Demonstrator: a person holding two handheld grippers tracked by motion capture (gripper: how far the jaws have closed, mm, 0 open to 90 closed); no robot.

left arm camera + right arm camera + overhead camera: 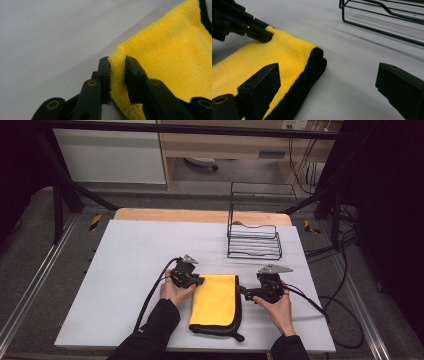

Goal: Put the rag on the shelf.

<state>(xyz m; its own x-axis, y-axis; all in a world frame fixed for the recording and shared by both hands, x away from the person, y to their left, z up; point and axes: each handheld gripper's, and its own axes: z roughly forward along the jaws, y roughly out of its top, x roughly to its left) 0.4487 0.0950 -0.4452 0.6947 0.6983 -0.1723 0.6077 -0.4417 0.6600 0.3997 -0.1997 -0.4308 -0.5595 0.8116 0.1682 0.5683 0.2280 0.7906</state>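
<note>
High view: one folded yellow microfibre cloth with black backing (215,306) lies near-centre on the white table (130,265), one black wire rack (254,240) far right.

Left gripper view: left gripper (117,75) pinches the cloth's corner.

Right gripper view: right gripper (327,82) gapes wide, holding nothing, beside the cloth's black edge.

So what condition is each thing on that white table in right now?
Yellow microfibre cloth with black backing: folded, lying flat, one corner pinched.
Left gripper: shut on the cloth's corner.
Right gripper: open, nothing between its jaws.
Black wire rack: upright, empty.
</note>
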